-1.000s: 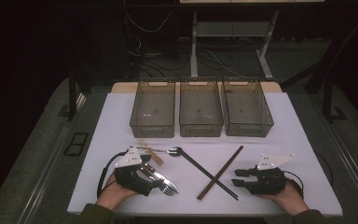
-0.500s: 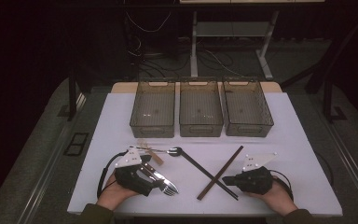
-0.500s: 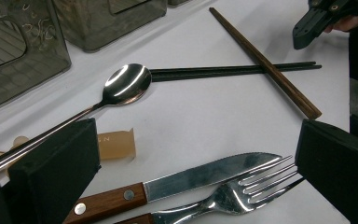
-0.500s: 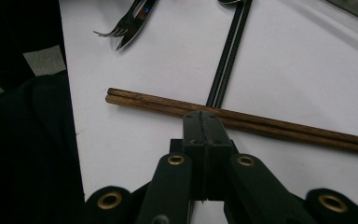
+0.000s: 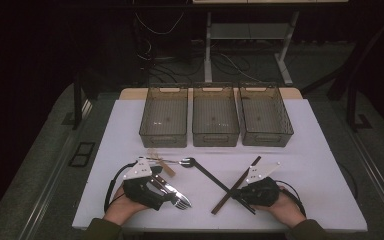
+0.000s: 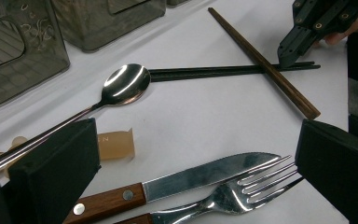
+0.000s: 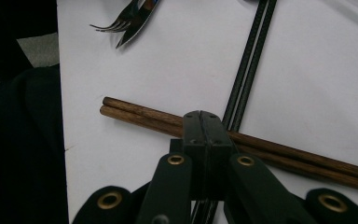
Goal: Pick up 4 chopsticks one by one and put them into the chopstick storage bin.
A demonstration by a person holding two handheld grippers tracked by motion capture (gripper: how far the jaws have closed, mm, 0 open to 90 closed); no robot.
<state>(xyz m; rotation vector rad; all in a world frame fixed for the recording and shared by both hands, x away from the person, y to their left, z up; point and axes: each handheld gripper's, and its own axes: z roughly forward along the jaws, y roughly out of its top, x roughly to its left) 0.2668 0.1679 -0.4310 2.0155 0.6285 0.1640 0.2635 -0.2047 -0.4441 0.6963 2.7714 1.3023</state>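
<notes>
Faint "N" on tan wrapper (image 6: 114, 143) — rest unreadable

Desk (image 5: 320, 165): white top. Three bins (image 5: 215, 117): see-through, smoky grey. One chopstick pair (image 7: 279, 156): brown wood. Other chopstick pair (image 7: 251, 56): black. Spoon (image 6: 121, 86): shiny silver. Knife (image 6: 205, 175): silver blade, brown wood handle with silver dot. Fork (image 6: 242, 191): shiny silver. Right claw (image 7: 203, 126): black, gold dots. Left claw (image 6: 196, 172): black.
</notes>
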